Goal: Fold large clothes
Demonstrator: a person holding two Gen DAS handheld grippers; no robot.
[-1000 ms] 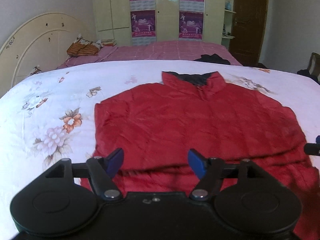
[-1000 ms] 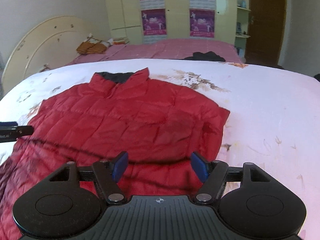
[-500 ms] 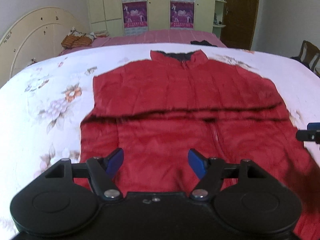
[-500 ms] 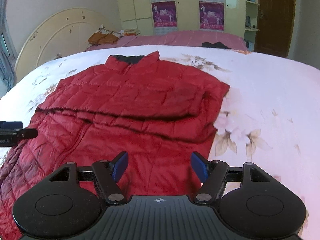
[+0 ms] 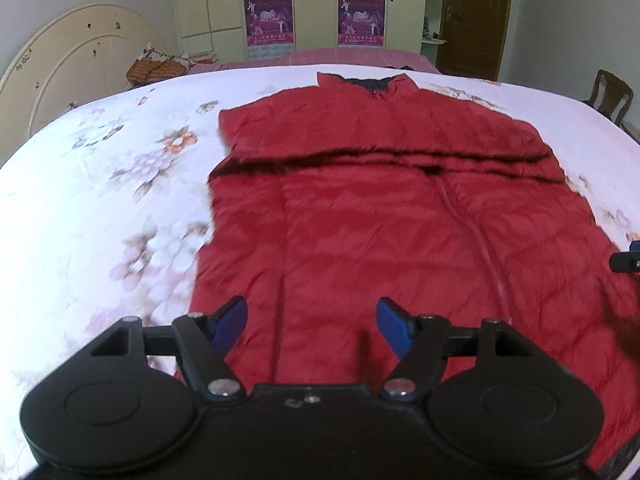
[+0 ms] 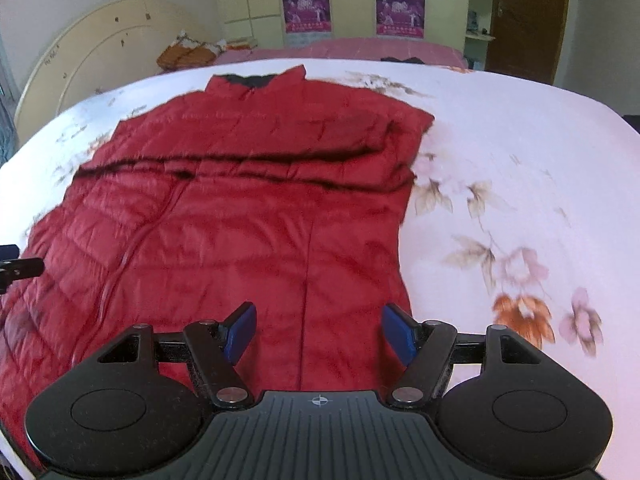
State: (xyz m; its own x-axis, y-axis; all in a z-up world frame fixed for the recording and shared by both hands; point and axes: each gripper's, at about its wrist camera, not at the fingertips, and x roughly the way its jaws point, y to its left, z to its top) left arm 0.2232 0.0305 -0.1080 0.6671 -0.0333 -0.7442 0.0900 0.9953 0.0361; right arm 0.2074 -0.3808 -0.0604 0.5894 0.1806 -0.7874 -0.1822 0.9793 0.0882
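A large red quilted jacket (image 5: 384, 216) lies flat on the floral bed sheet (image 5: 100, 200), collar at the far end, zip down the front, sleeves folded across the chest in a band. It also shows in the right wrist view (image 6: 224, 224). My left gripper (image 5: 312, 326) is open and empty above the jacket's near left hem. My right gripper (image 6: 318, 330) is open and empty above the near right hem. The tip of the right gripper shows at the left view's right edge (image 5: 626, 260), the left one's tip at the right view's left edge (image 6: 18, 268).
A cream headboard (image 5: 72, 64) stands at the far left. A second bed with a pink cover (image 5: 344, 58) lies behind, with folded clothes (image 5: 156, 68) on it. A wardrobe with posters (image 5: 312, 4) and a brown door (image 5: 472, 16) are at the back. A chair (image 5: 612, 96) stands right.
Both grippers have pulled back toward the jacket's hem and risen, so more of the lower jacket shows. Both stay open and empty. The jacket has not moved.
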